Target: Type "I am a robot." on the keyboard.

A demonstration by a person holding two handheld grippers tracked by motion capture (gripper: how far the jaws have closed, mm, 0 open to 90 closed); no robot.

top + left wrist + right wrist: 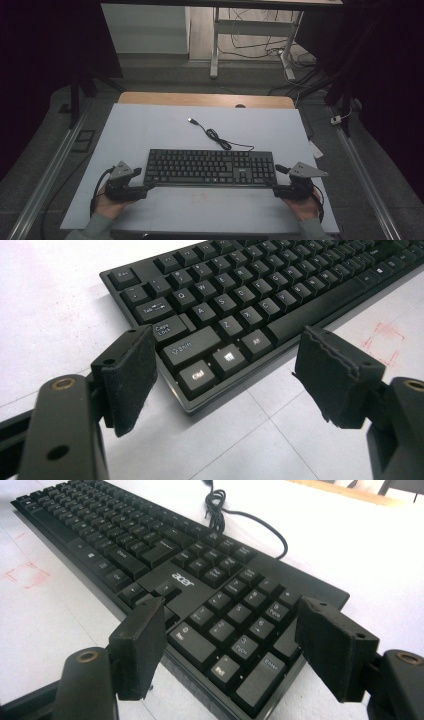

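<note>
A black keyboard (210, 168) lies flat across the white table cover, its cable (215, 135) curling away toward the far side. My left gripper (148, 188) sits at the keyboard's near left corner (195, 390), jaws open on either side of that corner without touching it. At the near right corner (240, 680), by the number pad, my right gripper (272, 189) is also open, its pads (137, 645) straddling the corner with gaps showing. A hand holds each gripper from the table's near edge.
A white sheet (150, 130) covers the wooden table (205, 99). The USB plug (191, 120) lies loose behind the keyboard. A faint red square (384, 342) is drawn on the sheet in front of the keyboard. Desk legs and cables stand beyond the far edge.
</note>
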